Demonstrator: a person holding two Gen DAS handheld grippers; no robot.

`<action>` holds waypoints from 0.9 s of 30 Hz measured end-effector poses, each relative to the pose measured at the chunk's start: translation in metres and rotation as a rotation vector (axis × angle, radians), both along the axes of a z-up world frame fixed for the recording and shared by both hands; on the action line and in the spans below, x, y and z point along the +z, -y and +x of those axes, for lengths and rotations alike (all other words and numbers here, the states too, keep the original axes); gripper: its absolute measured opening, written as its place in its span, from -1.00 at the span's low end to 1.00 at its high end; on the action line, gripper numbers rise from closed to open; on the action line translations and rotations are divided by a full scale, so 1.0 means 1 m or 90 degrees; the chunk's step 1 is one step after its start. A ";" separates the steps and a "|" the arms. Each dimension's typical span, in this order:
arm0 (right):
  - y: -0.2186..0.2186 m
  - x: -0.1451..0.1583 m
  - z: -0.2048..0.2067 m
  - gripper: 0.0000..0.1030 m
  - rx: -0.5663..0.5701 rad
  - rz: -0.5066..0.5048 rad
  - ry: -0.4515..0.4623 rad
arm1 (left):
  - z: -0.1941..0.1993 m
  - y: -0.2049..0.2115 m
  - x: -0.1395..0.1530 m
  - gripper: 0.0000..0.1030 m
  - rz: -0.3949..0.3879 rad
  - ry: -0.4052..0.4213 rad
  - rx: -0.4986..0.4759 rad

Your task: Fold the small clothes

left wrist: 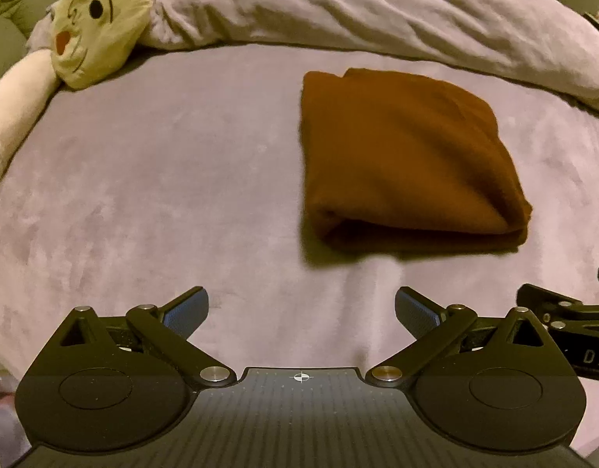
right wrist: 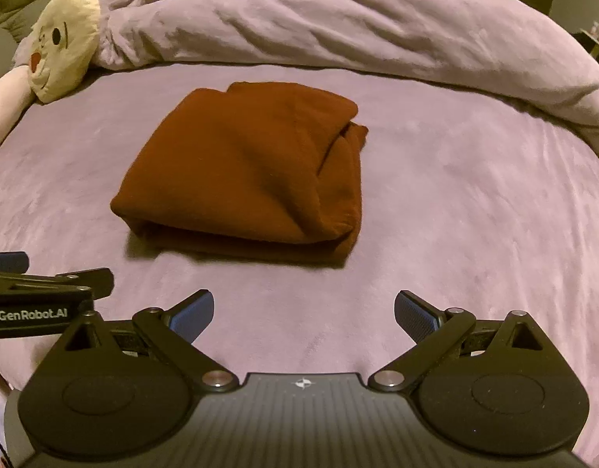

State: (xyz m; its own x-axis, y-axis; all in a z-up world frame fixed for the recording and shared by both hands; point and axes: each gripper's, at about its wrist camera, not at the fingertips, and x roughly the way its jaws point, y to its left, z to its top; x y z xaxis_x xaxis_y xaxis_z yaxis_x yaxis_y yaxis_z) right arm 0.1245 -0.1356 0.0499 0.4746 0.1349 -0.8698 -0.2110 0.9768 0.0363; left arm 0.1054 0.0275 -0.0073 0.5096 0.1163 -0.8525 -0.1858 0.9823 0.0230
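Both hand-held grippers hang tilted downward over the bed, side by side and near each other. Left hand-held gripper (left wrist: 301, 308): its blue-padded fingers (left wrist: 186, 312) are spread wide with only bedding between them. Right hand-held gripper (right wrist: 303, 310) stands just as wide, nothing between its pads, clear of the cloth.

The folded rust-brown fabric garment (right wrist: 245, 171) lies flat on the mauve plush bed cover (right wrist: 475, 202), ahead of both grippers and apart from their fingertips: ahead and to the right of the left one, ahead and slightly left of the right one. Its folded edge faces the grippers.

Beyond the garment a rumpled mauve duvet (right wrist: 338, 27) is bunched across the bed. Far ahead to the left rests a cream plush toy with a stitched face (left wrist: 100, 23).

On the side of the left gripper, seen from the right wrist view, white lettering reads "GenRobot.AI" (right wrist: 32, 314); in the left wrist view the right gripper's body shows only the letters "DA" (left wrist: 596, 358)
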 end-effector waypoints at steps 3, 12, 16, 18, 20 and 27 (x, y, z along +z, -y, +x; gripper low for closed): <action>0.001 -0.001 0.001 0.92 -0.008 0.000 -0.006 | 0.001 0.003 0.000 1.00 0.005 -0.001 -0.007; 0.001 0.001 0.001 0.92 -0.012 -0.001 -0.006 | 0.002 0.006 0.001 1.00 0.000 -0.004 -0.025; 0.002 0.002 0.001 0.92 -0.015 0.008 -0.006 | 0.002 0.006 0.002 1.00 0.000 -0.006 -0.027; 0.002 0.002 0.000 0.92 -0.016 0.011 -0.008 | 0.002 0.005 0.002 1.00 -0.001 -0.006 -0.027; 0.001 0.002 0.000 0.92 -0.016 0.009 -0.008 | 0.002 0.005 0.002 1.00 -0.003 -0.008 -0.027; 0.001 0.002 -0.001 0.92 -0.022 0.011 -0.009 | 0.003 0.007 0.001 1.00 -0.003 -0.011 -0.030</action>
State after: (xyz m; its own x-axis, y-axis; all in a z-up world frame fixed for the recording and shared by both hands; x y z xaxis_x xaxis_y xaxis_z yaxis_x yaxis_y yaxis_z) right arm 0.1239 -0.1366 0.0524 0.4664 0.1335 -0.8744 -0.1765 0.9827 0.0558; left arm 0.1079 0.0206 -0.0058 0.5002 0.0879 -0.8614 -0.1389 0.9901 0.0204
